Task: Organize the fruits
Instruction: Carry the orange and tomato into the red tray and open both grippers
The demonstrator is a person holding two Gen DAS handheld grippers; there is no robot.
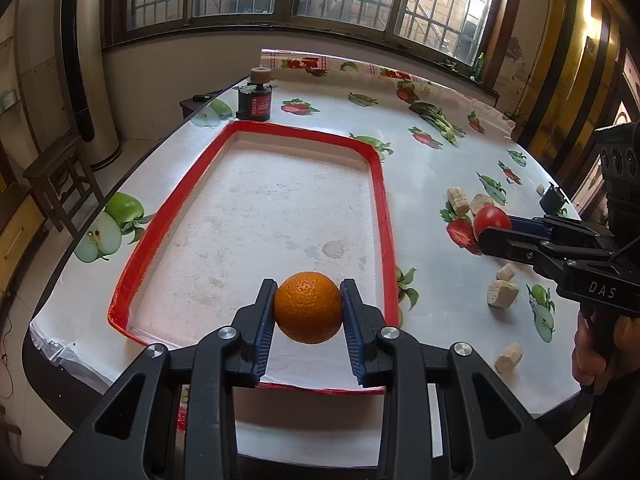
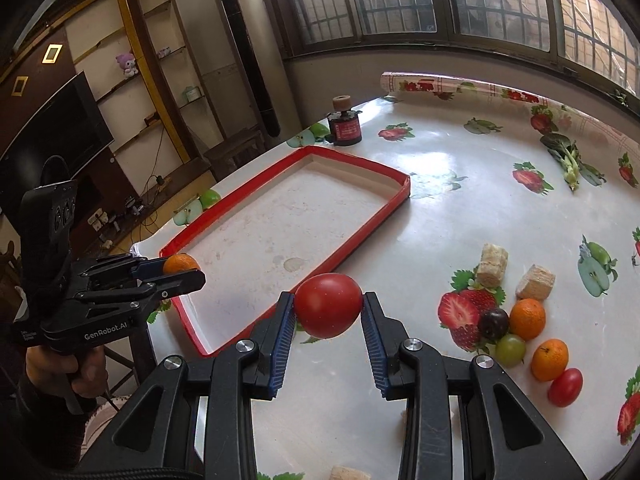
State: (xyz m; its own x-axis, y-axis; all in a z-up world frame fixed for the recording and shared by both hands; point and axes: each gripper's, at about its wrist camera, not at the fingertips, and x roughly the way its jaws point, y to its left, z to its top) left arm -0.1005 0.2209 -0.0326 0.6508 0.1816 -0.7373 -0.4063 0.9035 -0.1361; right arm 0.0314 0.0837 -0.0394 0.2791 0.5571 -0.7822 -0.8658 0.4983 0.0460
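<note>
My left gripper [image 1: 308,306] is shut on an orange [image 1: 308,307] and holds it above the near end of the red-rimmed tray [image 1: 382,200]. My right gripper [image 2: 329,306] is shut on a red tomato [image 2: 329,305] just right of the tray's near corner [image 2: 202,350], above the table. Each gripper shows in the other's view: the right one with the tomato [image 1: 492,220], the left one with the orange [image 2: 180,264]. Loose fruits lie at the right in the right wrist view: two small oranges [image 2: 527,319], a dark plum [image 2: 494,323], a green grape [image 2: 510,350] and a small red tomato [image 2: 565,387].
Several beige cork-like blocks [image 2: 493,264] lie on the fruit-print tablecloth [image 2: 460,208] near the loose fruits, also in the left wrist view [image 1: 502,293]. A dark jar with a cork lid [image 1: 255,98] stands beyond the tray's far end. The table edge runs along the tray's left.
</note>
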